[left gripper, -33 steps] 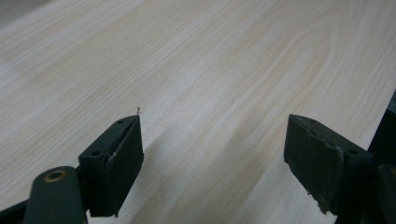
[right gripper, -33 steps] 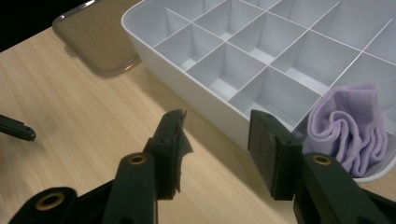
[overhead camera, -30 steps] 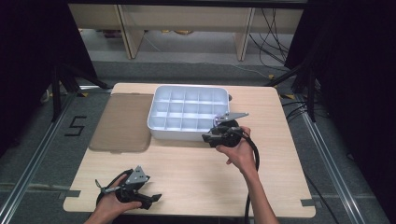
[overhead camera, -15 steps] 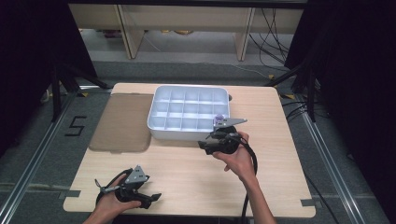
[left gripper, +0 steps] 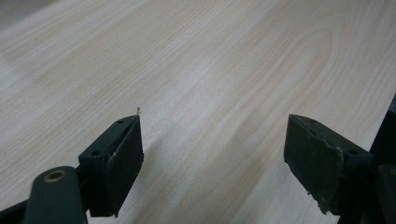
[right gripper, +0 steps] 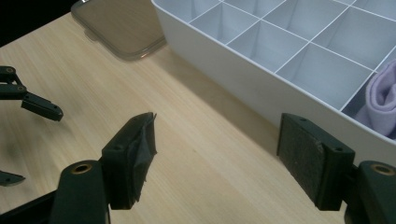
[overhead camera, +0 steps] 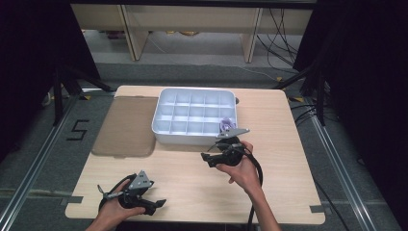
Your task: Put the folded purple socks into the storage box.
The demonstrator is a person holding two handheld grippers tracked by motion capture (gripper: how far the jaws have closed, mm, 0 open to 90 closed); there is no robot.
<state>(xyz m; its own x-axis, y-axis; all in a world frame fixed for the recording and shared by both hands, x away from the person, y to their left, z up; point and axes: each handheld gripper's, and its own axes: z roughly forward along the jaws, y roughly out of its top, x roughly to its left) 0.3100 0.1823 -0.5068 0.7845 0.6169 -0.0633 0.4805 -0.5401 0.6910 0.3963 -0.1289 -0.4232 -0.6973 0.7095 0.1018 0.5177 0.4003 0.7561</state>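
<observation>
Against the earlier frames, the worktop [overhead camera: 284, 125], the white compartment tray [overhead camera: 166, 126] on its far half and the brownish translucent lid [overhead camera: 126, 126] lying flat just left of the tray have kept their places. The right gripper [overhead camera: 208, 158] has come away from the tray's near right corner, drawing back toward the person and a little down, and now sits over bare wood just in front of the tray's near wall. Its jaws have just been opening; they stand spread with nothing between them, only wood grain showing in the gap in the right gripper view [right gripper: 215, 149]. The lilac cloth [overhead camera: 225, 125] lies bunched in the tray's near right compartment, apart from that gripper. The left gripper [overhead camera: 159, 204] has stayed put, well apart from the tray near the worktop's front edge, jaws spread and empty over the wood.

In the right gripper view the lilac cloth [right gripper: 383, 102] is cut off by the right edge, so its full shape cannot be made out, and the tray [right gripper: 224, 60] and the lid [right gripper: 119, 28] run out of the frame at the top. In the high view the cloth is too small to tell its folds.
</observation>
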